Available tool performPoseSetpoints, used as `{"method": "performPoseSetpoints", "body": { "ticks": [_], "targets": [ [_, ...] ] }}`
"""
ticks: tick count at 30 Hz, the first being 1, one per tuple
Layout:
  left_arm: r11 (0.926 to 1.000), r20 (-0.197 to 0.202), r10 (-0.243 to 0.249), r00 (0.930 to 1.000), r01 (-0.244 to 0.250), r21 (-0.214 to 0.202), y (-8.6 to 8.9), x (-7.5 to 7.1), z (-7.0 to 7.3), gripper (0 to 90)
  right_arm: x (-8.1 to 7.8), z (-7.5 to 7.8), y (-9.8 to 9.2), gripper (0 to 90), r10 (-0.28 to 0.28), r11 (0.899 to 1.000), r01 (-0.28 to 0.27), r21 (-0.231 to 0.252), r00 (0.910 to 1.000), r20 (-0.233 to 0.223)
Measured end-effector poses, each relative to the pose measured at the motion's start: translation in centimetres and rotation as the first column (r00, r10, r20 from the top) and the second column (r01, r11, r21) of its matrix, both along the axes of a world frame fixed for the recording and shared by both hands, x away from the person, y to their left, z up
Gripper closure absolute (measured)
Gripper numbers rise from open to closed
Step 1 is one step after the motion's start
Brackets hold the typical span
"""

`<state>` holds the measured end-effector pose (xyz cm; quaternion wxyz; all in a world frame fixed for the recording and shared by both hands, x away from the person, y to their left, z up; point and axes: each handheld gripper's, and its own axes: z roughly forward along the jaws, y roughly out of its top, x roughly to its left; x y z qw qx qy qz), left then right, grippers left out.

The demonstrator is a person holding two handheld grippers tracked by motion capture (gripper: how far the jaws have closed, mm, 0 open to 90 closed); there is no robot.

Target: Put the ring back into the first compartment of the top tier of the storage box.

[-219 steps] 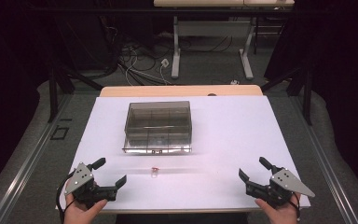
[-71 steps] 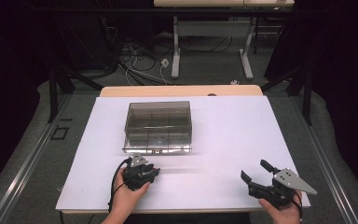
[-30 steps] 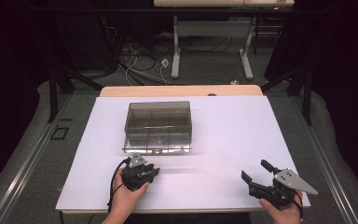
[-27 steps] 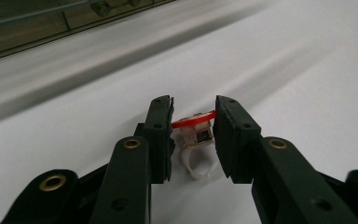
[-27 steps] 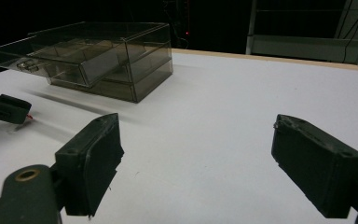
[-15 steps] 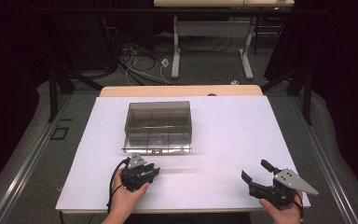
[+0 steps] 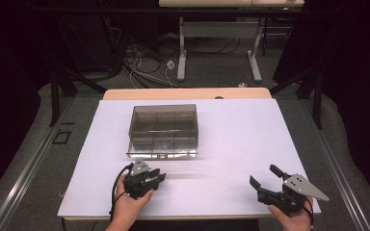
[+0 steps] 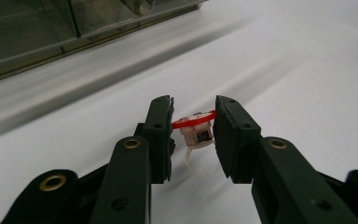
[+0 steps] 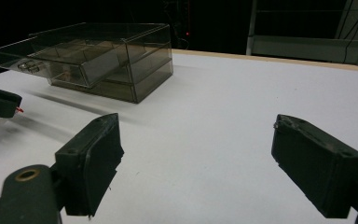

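The left hand-held gripper [image 8: 193, 128] is clamped on a small red-topped ring [image 8: 195, 130], seemingly resting on the white worktop [image 7: 231, 139] near the smoky drawer box [image 7: 163, 130]. The right hand-held gripper [image 7: 265, 185], jaws apart, hovers empty at the near right.

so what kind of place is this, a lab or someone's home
Most likely a lab or workshop: a white-topped table in a dark room, loose cables on the floor behind it, and bare desk frames further back.

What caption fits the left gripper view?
Left gripper jaws closed on a small red-topped ring above the white table.
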<state>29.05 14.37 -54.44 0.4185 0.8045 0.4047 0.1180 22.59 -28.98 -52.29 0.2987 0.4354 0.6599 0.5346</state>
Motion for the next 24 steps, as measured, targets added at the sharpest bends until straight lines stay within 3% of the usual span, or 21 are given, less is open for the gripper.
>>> {"method": "performPoseSetpoints", "body": {
  "ticks": [24],
  "targets": [
    [0.9979,0.056,0.022,0.9982,-0.018,-0.062,1.0,-1.1,2.0,67.1,0.0,0.0,0.1,15.1,0.002,1.0,-0.002,0.001,1.0,0.003]
  ]
}}
